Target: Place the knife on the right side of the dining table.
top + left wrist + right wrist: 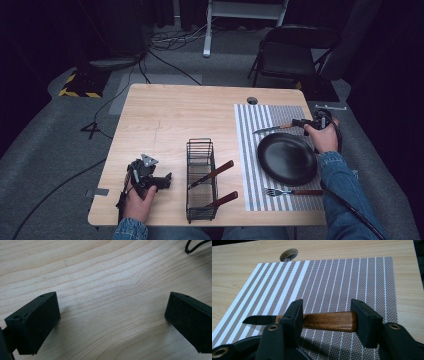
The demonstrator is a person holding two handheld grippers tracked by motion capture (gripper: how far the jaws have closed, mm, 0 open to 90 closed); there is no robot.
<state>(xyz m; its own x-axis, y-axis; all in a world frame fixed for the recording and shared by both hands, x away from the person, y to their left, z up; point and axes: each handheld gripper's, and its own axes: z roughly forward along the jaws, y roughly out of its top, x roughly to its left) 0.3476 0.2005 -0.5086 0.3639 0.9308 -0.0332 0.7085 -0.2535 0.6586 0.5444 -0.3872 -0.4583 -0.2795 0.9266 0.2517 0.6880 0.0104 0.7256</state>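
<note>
A light wooden table (pixel 170 110) is seen from above, with a person's forearms entering from its near edge. Near the near left corner, the left gripper (pixel 165 181) is rested on the bare wood, its jaws spread wide with nothing between them. Just to its right, by the near edge, a black wire caddy (pixel 201 181) is stood holding two wooden-handled utensils. A striped placemat (pixel 272 112) is laid along the right side; near its front edge a fork (pixel 292 192) is placed, and behind it a black plate (pixel 286 158). Beyond the plate, a wooden-handled knife (pixel 322 321) is lying on the mat, flanked by the released jaws of the right gripper (pixel 327 317), which stand loosely about its handle
</note>
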